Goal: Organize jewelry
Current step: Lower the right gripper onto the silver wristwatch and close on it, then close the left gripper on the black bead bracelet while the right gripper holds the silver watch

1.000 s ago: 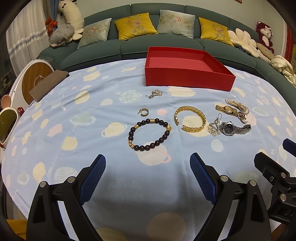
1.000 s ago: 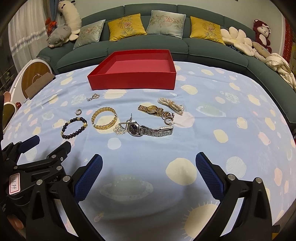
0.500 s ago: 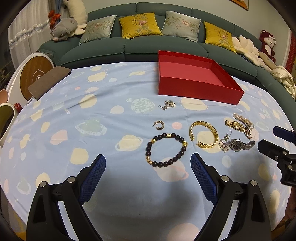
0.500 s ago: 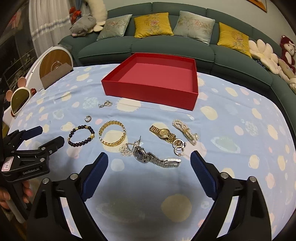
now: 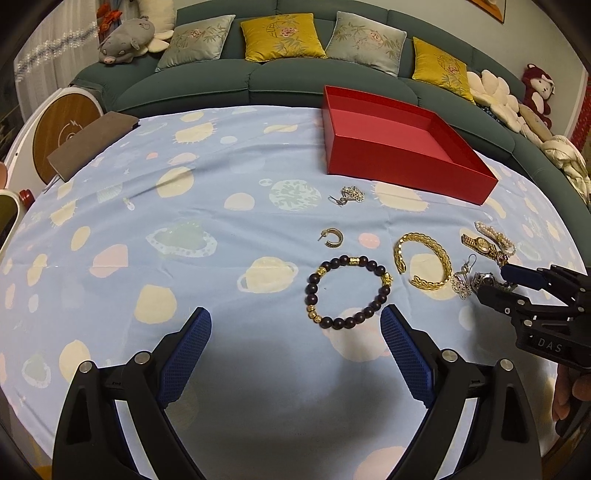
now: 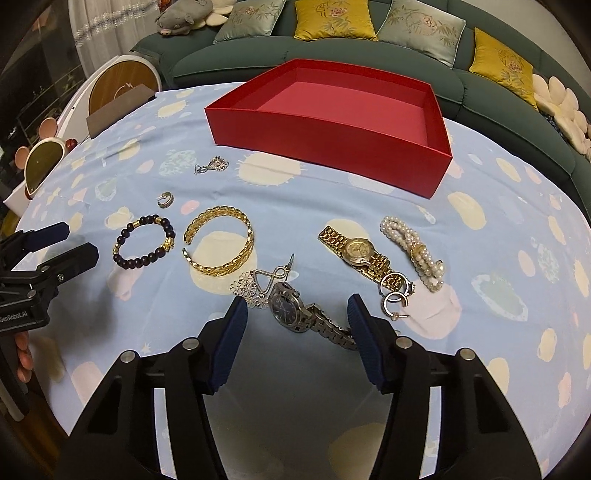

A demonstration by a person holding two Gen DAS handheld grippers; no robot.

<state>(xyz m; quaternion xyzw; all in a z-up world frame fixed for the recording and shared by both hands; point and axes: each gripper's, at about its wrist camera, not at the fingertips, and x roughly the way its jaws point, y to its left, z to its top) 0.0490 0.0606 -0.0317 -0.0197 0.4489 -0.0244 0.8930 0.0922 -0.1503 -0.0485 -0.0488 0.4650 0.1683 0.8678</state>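
Jewelry lies spread on a blue cloth in front of an empty red box. My right gripper hangs low over the silver watch. Its jaws are closing with the watch's face between them, and the pads are not touching it. Near it lie a silver flower earring, a gold watch, a pearl bracelet and hoop earrings. My left gripper is open and holds nothing. A dark bead bracelet lies just ahead of its right finger, with a gold bangle beyond.
A snowflake earring and a small gold hoop lie between the bracelet and the red box. A green sofa with cushions curves behind the table. A brown pad sits at the far left edge.
My right gripper has moved forward and down to the silver watch, and its jaws have narrowed. My left gripper has drifted left, so the jewelry sits further right in its view.
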